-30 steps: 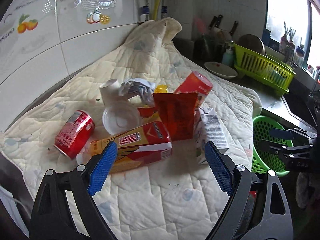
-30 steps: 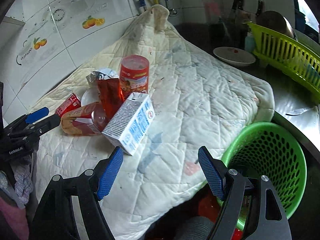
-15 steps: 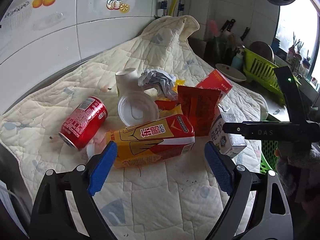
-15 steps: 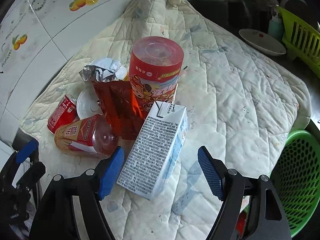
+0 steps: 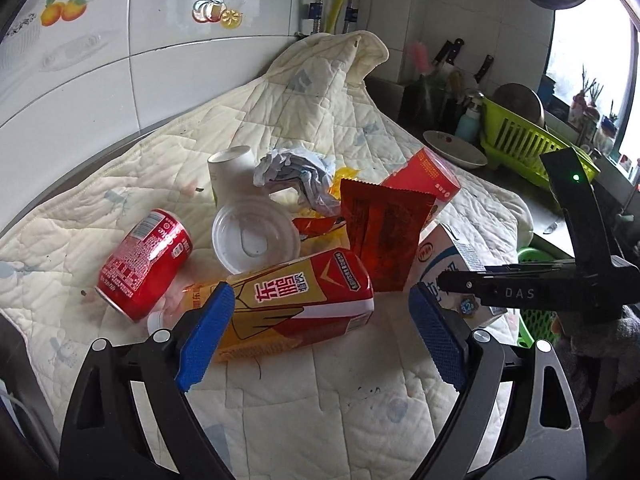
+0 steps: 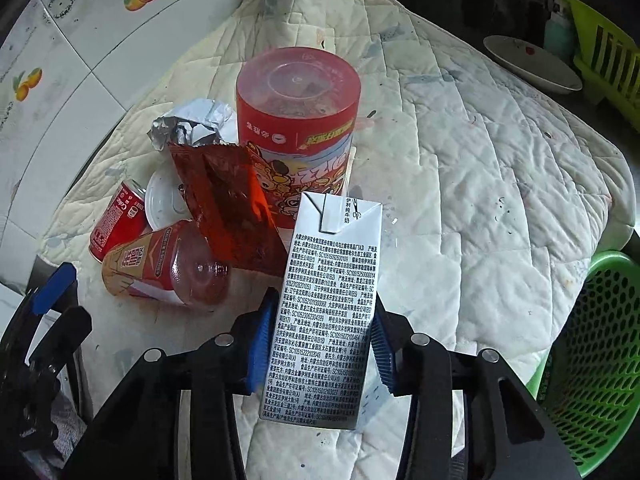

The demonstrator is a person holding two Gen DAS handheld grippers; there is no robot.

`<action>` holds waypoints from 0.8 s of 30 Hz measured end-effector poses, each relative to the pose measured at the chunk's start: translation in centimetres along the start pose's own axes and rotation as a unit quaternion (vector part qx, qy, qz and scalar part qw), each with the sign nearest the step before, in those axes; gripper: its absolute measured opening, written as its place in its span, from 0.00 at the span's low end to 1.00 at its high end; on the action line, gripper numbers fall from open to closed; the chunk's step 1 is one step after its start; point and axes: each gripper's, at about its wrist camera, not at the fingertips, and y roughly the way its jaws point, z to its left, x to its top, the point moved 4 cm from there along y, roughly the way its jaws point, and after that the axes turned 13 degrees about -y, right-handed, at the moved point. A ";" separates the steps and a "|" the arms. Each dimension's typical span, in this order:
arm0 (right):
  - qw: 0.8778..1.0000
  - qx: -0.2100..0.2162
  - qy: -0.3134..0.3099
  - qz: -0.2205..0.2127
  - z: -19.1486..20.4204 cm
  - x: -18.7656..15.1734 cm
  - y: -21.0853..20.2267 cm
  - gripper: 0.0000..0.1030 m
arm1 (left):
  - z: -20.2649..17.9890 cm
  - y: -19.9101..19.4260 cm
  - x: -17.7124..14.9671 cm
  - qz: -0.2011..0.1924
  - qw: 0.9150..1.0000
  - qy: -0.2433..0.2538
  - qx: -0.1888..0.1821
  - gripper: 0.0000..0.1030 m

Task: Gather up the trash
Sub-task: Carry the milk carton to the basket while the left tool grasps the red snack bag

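Note:
A pile of trash lies on a quilted cloth. My right gripper is shut on a white milk carton, its blue pads pressing both long sides; the left wrist view shows the same carton. My left gripper stands open just above a lying orange-red drink bottle. Around it are a red cola can, a white lid, a white cup, crumpled foil, a red wrapper and a red snack canister.
A green plastic basket sits below the cloth's right edge. Further right on the counter are a white plate, a yellow-green dish rack and knives. A tiled wall runs behind the pile.
My right gripper came in from beside the basket, over the milk carton, and closed its pads on it. My left gripper edged nearer the bottle, still open.

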 end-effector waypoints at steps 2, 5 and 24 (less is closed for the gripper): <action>1.000 0.004 0.002 -0.005 -0.3 -0.3 -0.5 0.41 | -0.6 0.4 0.1 -0.001 1.000 0.005 0.000 0.85; 1.000 0.010 0.004 -0.013 -0.7 -0.9 -1.3 0.41 | -1.5 1.2 0.3 0.000 1.000 0.011 -0.005 0.85; 0.998 0.017 0.006 -0.054 -3.8 -4.0 -6.6 0.41 | -6.7 8.2 2.2 0.009 0.998 0.069 -0.001 0.95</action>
